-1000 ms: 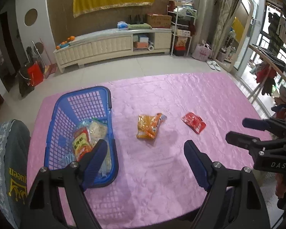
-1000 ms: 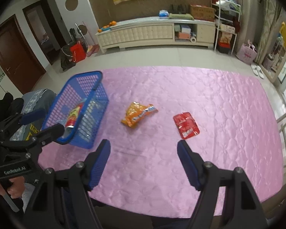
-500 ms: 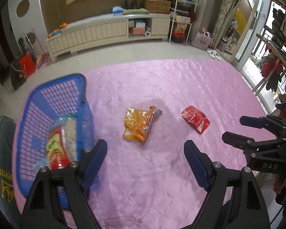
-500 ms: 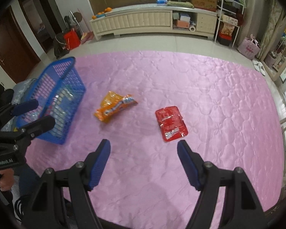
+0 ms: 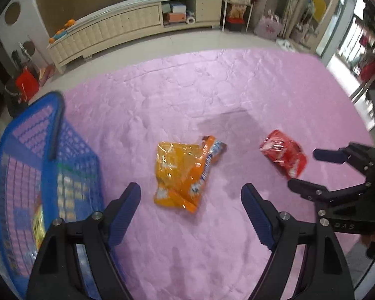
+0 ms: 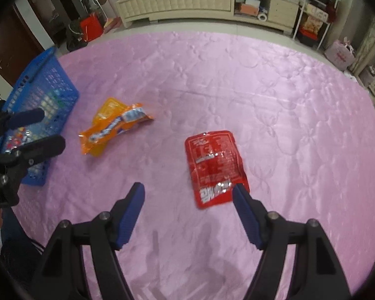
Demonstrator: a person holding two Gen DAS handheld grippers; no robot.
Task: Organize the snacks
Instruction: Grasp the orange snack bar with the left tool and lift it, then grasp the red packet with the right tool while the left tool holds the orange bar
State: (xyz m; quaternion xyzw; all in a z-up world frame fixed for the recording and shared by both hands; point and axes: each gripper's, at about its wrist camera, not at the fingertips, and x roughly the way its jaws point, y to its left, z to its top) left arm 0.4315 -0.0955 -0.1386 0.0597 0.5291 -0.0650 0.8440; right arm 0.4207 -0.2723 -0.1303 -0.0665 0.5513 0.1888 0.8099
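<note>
An orange snack bag point(image 5: 185, 172) lies on the pink quilted table point(image 5: 212, 95), just ahead of my open, empty left gripper point(image 5: 191, 195). A red snack packet point(image 6: 213, 167) lies flat ahead of my open, empty right gripper point(image 6: 188, 191), its near corner close to the right finger. The red packet point(image 5: 285, 156) also shows in the left wrist view, and the orange bag point(image 6: 115, 127) in the right wrist view. A blue mesh basket point(image 5: 37, 175) with several snacks inside stands at the table's left edge; it also shows in the right wrist view point(image 6: 41, 92).
The right gripper point(image 5: 312, 168) shows at the right of the left wrist view; the left gripper point(image 6: 37, 130) shows at the left of the right wrist view. A cream cabinet point(image 6: 187, 0) stands on the floor beyond the table. A shelf rack point(image 5: 237, 0) stands at far right.
Both grippers have moved forward and down toward the table. The orange bag now sits close ahead of the left gripper, the red packet close ahead of the right. Both stay open.
</note>
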